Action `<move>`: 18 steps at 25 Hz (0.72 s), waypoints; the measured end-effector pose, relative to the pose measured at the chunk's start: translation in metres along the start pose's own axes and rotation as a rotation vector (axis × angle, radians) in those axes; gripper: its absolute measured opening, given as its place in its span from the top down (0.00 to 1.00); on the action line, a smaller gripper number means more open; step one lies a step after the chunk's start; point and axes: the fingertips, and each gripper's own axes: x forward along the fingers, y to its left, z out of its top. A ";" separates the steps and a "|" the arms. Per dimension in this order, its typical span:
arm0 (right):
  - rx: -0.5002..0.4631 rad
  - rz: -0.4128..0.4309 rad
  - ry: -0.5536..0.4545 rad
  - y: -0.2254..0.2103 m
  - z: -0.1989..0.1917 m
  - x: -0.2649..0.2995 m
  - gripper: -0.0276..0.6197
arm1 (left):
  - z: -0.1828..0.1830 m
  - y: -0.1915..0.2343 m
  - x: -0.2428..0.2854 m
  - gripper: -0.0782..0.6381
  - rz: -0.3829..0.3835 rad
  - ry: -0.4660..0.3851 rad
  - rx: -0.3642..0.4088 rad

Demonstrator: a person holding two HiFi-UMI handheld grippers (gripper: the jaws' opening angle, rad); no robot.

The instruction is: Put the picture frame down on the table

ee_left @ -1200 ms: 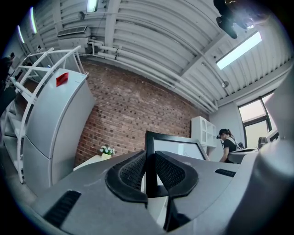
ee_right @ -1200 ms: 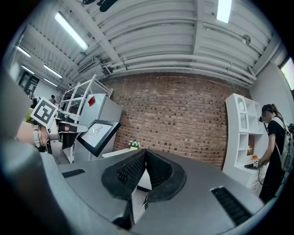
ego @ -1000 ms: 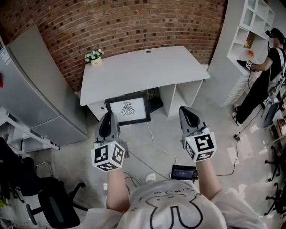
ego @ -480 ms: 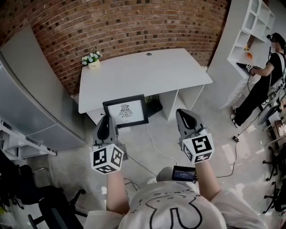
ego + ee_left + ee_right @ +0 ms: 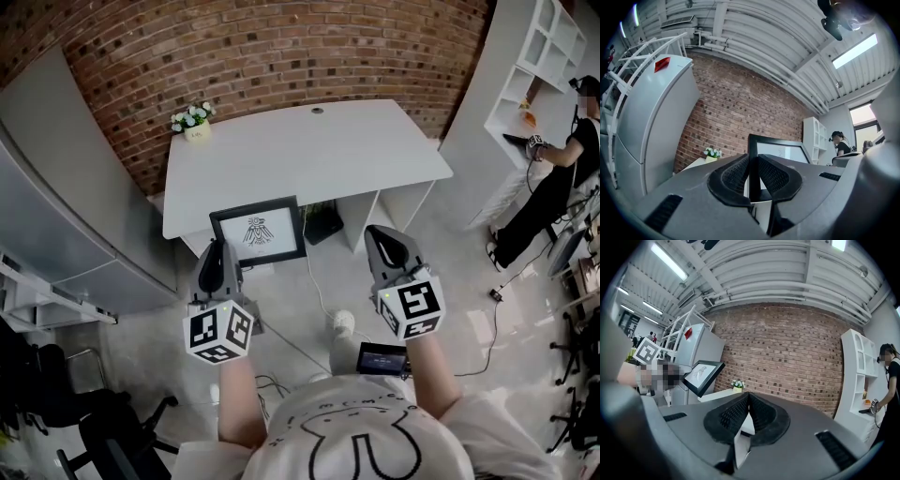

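Note:
The picture frame is black with a white mat and a small dark drawing. It hangs upright in the air just in front of the white table. My left gripper is shut on its left edge. In the left gripper view the frame's black edge runs between the gripper's pads. My right gripper is level with the left one, to the right of the frame, shut and holding nothing. In the right gripper view its pads meet at the tips, with the frame off to the left.
A small pot of white flowers stands on the table's far left corner by the brick wall. A grey fridge is at the left and white shelves with a person at the right. Cables lie on the floor.
Both grippers and the frame have moved forward toward the table's front edge. The frame has stayed upright in the left gripper's hold, and the right gripper has stayed shut.

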 end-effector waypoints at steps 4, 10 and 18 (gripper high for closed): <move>0.006 0.003 -0.009 -0.014 -0.003 0.020 0.93 | 0.001 0.002 0.022 0.79 0.010 -0.006 0.011; 0.032 0.001 -0.022 -0.046 -0.012 0.059 0.93 | -0.003 -0.001 0.067 0.79 0.015 -0.012 0.029; 0.032 0.014 -0.032 -0.106 -0.014 0.126 0.93 | -0.011 -0.012 0.148 0.79 0.036 -0.013 0.026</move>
